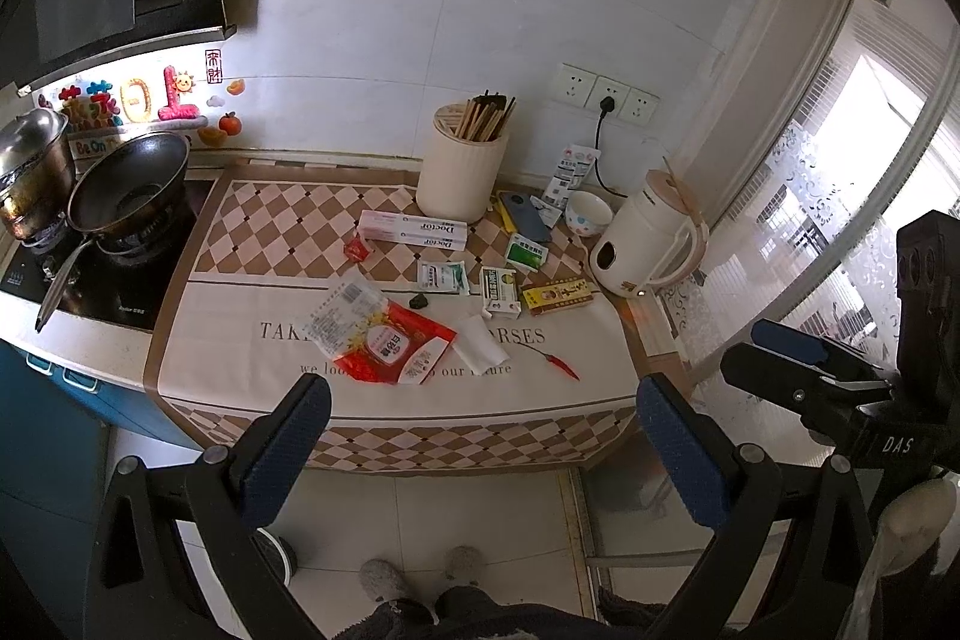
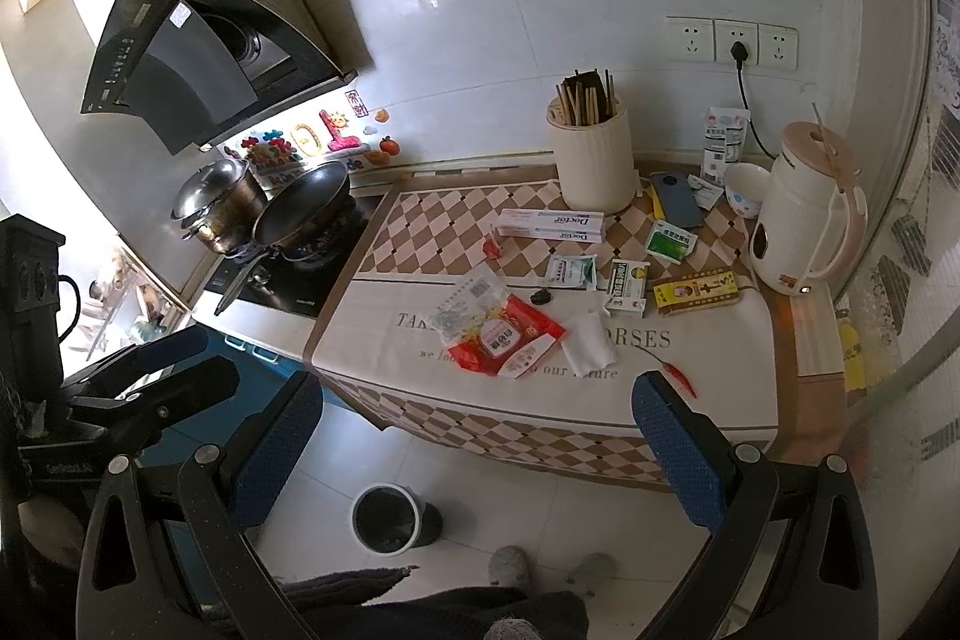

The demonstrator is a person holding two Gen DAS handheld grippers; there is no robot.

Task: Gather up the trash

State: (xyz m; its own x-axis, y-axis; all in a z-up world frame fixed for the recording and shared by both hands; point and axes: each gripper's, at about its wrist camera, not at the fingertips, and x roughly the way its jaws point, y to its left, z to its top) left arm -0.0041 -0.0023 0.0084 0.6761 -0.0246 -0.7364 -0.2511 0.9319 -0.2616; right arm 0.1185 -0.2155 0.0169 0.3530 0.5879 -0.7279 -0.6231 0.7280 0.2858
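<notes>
We hold the left tongs (image 1: 483, 451) and right tongs (image 2: 477, 451) spread wide and empty, off the near edge of the counter (image 2: 708, 403). The red wrapper (image 2: 510, 337) lies near that edge, a crumpled tissue (image 2: 588, 343) just right of it, and the bin (image 2: 387, 517) stands on the floor below.

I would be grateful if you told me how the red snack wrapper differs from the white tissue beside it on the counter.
The red snack wrapper is printed, glossy, partly clear and the larger; the white tissue is plain, matte and smaller. The wrapper lies spread and crinkled; the tissue is folded, with an edge lifted. Both lie loose on the tablecloth, near its front edge.
</notes>
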